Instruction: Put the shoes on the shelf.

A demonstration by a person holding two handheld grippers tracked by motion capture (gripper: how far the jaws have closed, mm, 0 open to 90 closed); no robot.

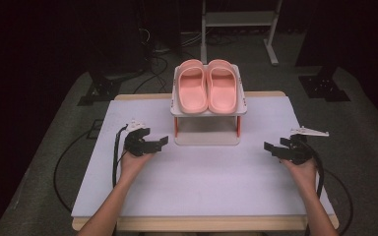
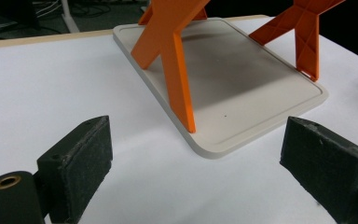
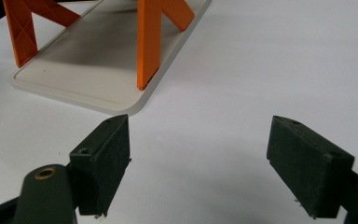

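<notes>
Your left gripper (image 1: pixel 158 142) rests on the white table (image 1: pixel 202 182) with its jaws wide apart and nothing between them; the two-tier rack (image 1: pixel 207 138) stands just ahead of it, to its right. Your right gripper (image 1: pixel 270 147) sits well apart on the other side, jaws also spread and empty, the rack's base (image 3: pixel 98 65) ahead to its left. The pink slippers (image 1: pixel 207 86) lie side by side on the rack's top shelf, above and beyond both claws
</notes>
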